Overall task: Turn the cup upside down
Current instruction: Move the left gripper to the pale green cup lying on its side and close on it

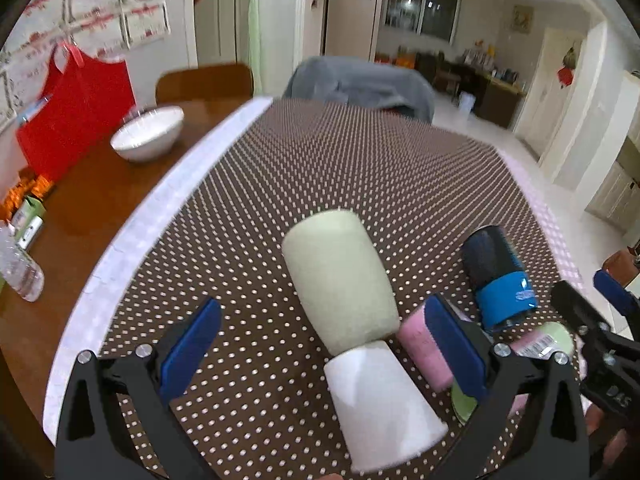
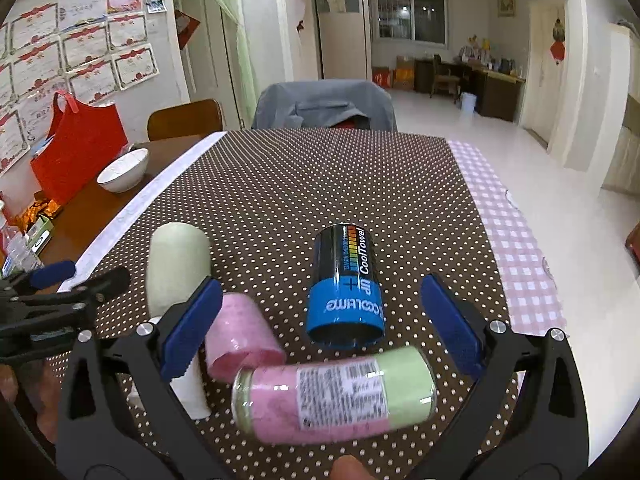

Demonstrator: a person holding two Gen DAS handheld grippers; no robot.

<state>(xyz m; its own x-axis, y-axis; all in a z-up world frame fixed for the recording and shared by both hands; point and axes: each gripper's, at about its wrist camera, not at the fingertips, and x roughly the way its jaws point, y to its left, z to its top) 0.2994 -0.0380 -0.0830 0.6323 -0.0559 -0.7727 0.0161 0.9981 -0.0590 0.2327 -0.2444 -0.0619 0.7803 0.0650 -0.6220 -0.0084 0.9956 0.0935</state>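
With both jaws wide and holding nothing, the left gripper (image 1: 320,340) frames the lying green-and-white cup (image 1: 344,280) on the dotted cloth (image 1: 320,168), apparently pre-grasp, so closing round it comes next, while the right gripper (image 2: 320,320) waits.

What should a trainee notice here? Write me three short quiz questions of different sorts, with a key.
1. True or false: the black-and-blue cylindrical can stands upright on the brown dotted tablecloth.
2. What sits on the bare wooden table by the red fabric bag? A) white ceramic bowl B) steel kettle C) glass plate
3. Fill in: the jaws of the left gripper, facing the pale green fuzzy cup, and of the right gripper are both ___.

Key: 1 false, it lies on its side; 2 A; 3 open.
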